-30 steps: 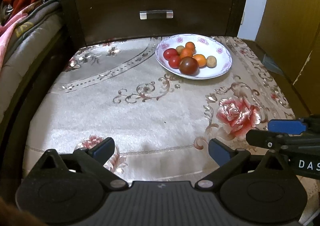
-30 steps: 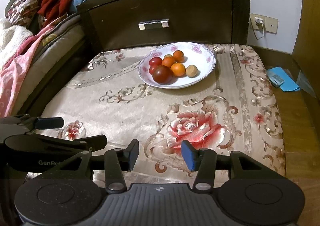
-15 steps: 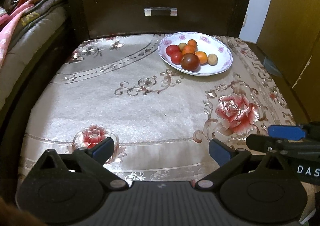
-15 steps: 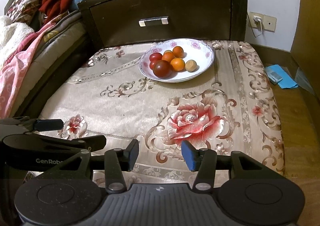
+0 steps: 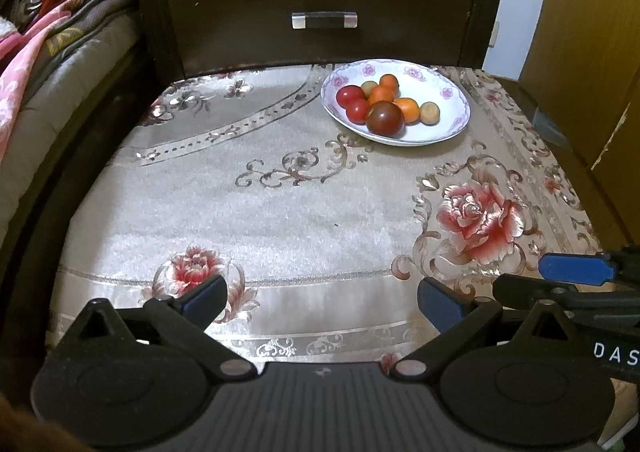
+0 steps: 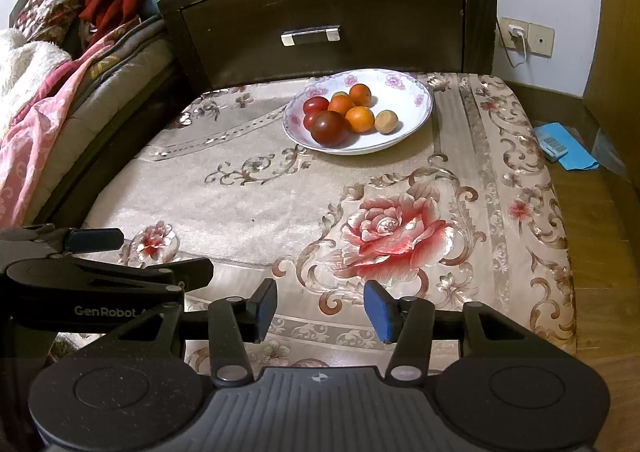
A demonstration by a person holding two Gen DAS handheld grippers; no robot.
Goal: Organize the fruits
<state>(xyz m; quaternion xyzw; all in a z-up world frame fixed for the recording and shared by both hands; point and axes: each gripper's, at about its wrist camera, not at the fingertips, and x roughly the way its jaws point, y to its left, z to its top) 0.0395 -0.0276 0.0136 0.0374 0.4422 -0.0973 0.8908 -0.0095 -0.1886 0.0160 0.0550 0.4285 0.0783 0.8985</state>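
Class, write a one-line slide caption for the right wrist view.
Open right gripper hovers over a floral tablecloth, facing a white floral plate of tomatoes and oranges before a dark drawer.

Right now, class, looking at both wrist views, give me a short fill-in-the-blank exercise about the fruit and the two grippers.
1. All the fruit lies in the white floral-rimmed ceramic plate, which rests on the ____ tablecloth.
2. The biggest fruit, the dark reddish-brown tomato, sits at the plate's ____ edge.
3. The left gripper and the right gripper both have jaws that are ____.
4. Orange round fruits in the plate: ____.

Missing words: floral; near; open; three
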